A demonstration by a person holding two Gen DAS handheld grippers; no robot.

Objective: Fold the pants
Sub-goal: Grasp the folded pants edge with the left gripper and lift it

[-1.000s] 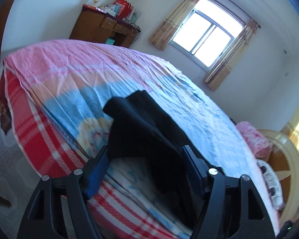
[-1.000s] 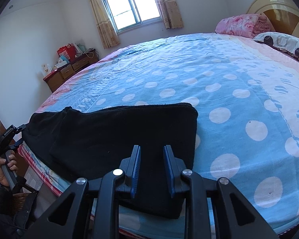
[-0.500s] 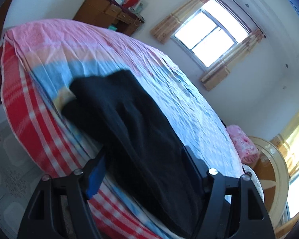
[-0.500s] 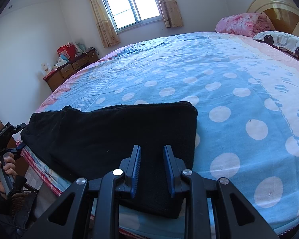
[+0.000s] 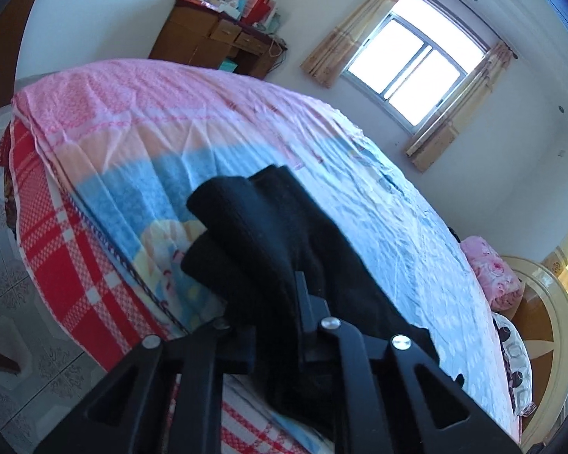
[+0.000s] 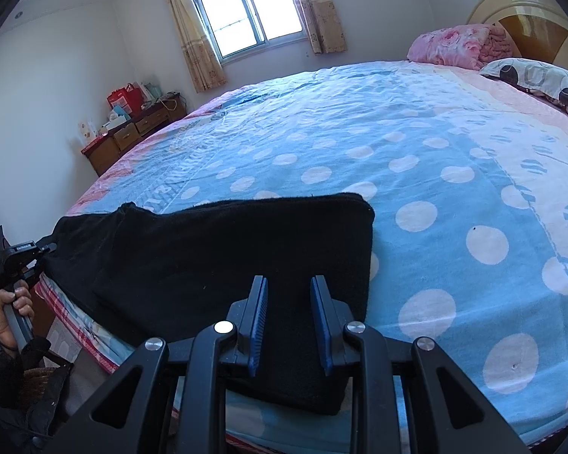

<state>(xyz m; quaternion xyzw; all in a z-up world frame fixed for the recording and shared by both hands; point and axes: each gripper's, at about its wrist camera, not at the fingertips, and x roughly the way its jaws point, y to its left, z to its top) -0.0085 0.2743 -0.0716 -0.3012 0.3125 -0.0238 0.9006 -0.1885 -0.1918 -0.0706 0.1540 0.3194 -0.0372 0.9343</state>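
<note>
Black pants point(image 6: 227, 249) lie flat along the near edge of the bed point(image 6: 359, 132), which has a blue polka-dot sheet. My right gripper point(image 6: 289, 283) rests over the waist end, its blue pads apart with flat black cloth showing between them. At the far left, a person's hand point(image 6: 11, 302) holds my left gripper point(image 6: 47, 249) at the leg end. In the left wrist view the left gripper point(image 5: 269, 295) is shut on the bunched leg end of the pants point(image 5: 269, 219). Cloth covers one of its fingers.
The sheet point(image 5: 170, 121) turns pink and red-checked over the bed's corner, above a tiled floor point(image 5: 19, 340). A wooden dresser point(image 5: 212, 43) stands by the wall near a curtained window point(image 6: 250, 11). A pink quilt point(image 6: 454, 43) and a pillow point(image 6: 537, 75) lie at the headboard.
The left gripper's jaws have shut on the leg end of the pants, and its view has swung slightly. The right gripper and the waist end have not moved.
</note>
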